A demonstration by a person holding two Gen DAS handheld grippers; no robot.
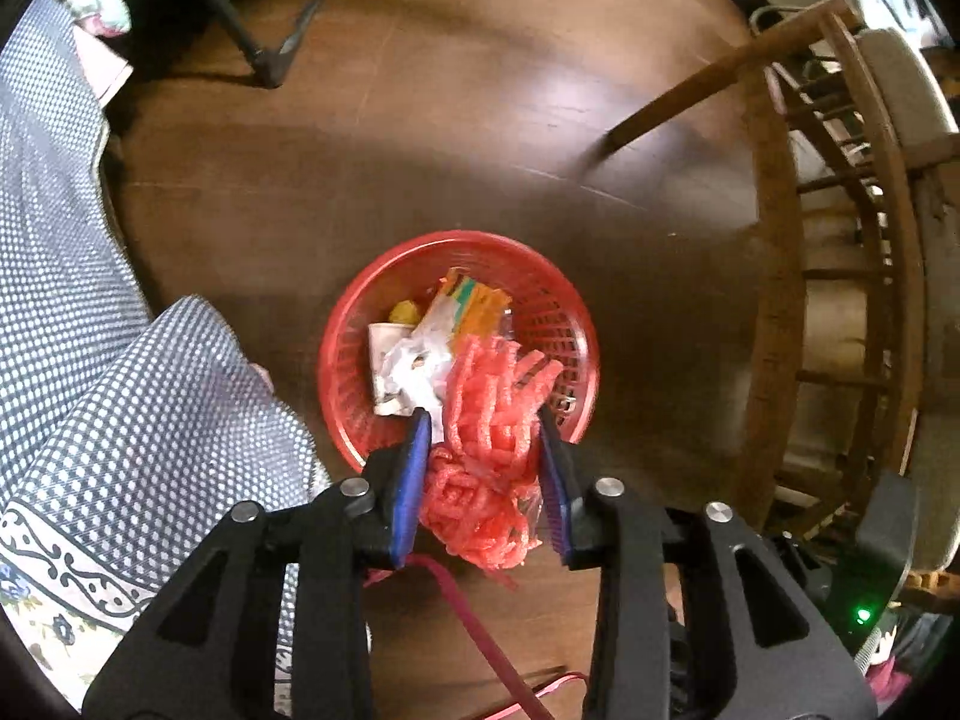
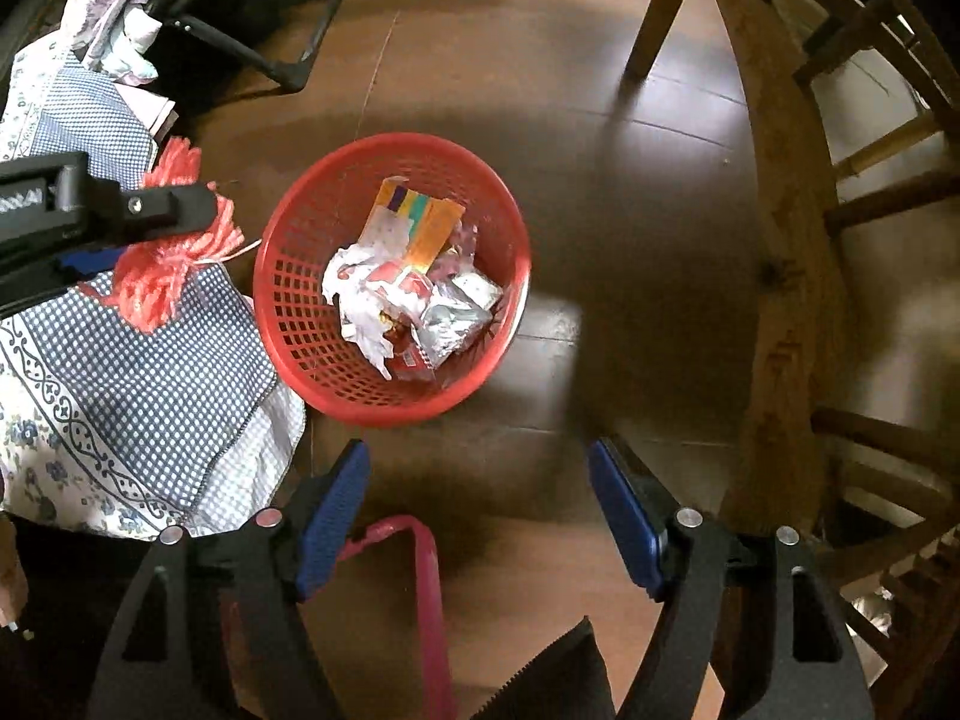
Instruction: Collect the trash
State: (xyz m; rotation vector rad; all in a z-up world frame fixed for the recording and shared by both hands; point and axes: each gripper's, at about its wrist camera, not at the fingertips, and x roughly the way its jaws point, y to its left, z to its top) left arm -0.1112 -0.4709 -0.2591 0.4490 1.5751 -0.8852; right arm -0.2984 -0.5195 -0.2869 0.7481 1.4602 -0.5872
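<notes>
Red foam netting [image 1: 489, 450], gripped in my left tongs [image 1: 486, 420], held above the floor beside the red basket [image 2: 288, 276].

Basket holds crumpled paper [image 2: 360, 300], an orange carton [image 2: 420, 222] and a foil wrapper [image 2: 456, 318]; my right tongs [image 2: 480, 474] stand wide, holding nothing; dotted cloth [image 2: 150, 390] left, wooden chair [image 2: 786, 240] right.

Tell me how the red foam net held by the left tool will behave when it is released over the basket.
The red foam net looks soft: it bunches between the left tool. It probably weighs little and may spring open. Strands hang loose, so they could catch on the red basket rim.
</notes>
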